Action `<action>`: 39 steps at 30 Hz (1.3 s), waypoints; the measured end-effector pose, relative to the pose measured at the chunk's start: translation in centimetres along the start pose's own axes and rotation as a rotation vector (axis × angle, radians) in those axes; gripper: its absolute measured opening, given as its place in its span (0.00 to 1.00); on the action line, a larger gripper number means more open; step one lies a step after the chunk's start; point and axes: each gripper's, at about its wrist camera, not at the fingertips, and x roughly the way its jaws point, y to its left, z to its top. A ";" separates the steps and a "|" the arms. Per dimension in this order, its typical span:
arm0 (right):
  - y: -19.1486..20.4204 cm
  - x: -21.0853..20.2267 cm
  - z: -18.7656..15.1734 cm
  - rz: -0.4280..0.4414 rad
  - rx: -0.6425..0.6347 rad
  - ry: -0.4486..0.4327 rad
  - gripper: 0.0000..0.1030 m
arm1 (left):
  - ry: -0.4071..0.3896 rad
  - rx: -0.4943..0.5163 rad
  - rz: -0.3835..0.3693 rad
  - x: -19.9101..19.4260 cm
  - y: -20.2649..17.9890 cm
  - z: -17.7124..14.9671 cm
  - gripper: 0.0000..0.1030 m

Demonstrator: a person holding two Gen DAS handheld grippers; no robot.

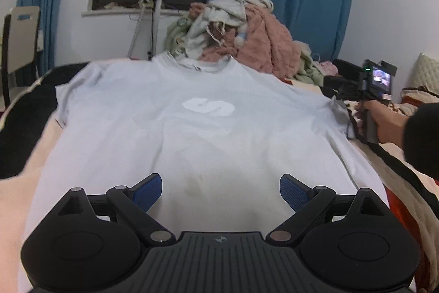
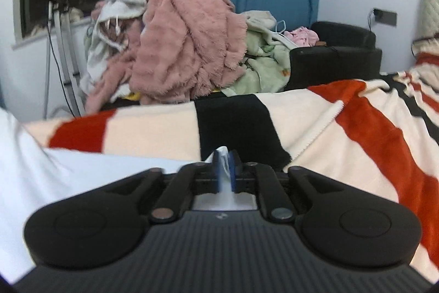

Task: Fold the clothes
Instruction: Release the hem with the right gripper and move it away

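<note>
A white T-shirt [image 1: 192, 133] with a white chest logo lies flat, front up, on the bed, collar at the far end. My left gripper [image 1: 221, 190] is open and empty, hovering over the shirt's lower middle near a faint stain. My right gripper [image 2: 225, 165] is shut on a pinch of the white T-shirt [image 2: 55, 172] at its right sleeve edge. In the left wrist view the right gripper [image 1: 347, 100] is held by a hand at the shirt's right sleeve.
A pile of clothes with a fluffy pink blanket [image 1: 263, 35] sits beyond the collar; it also shows in the right wrist view [image 2: 181, 45]. A cream, red and black blanket [image 2: 356, 128] covers the bed. A tripod [image 1: 153, 18] stands by the window. A black chair [image 2: 340, 48] stands behind.
</note>
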 end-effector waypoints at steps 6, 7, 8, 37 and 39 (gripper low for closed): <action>1.3 -10.1 1.4 0.102 0.041 -0.067 0.64 | -0.014 0.008 -0.018 -1.5 0.3 1.1 0.91; 1.5 -12.2 1.5 0.125 0.053 -0.074 0.64 | -0.012 0.008 -0.020 -1.8 0.2 1.1 0.91; 1.7 -14.4 1.7 0.146 0.064 -0.082 0.64 | -0.011 0.008 -0.022 -2.1 0.0 1.1 0.91; -1.5 -53.3 -12.3 0.441 0.407 -0.275 0.68 | 0.238 0.033 -0.498 -6.9 -12.5 -7.1 0.42; -2.4 -52.3 -12.6 0.448 0.467 -0.236 0.68 | 0.253 0.062 -0.513 -6.4 -13.6 -7.7 0.27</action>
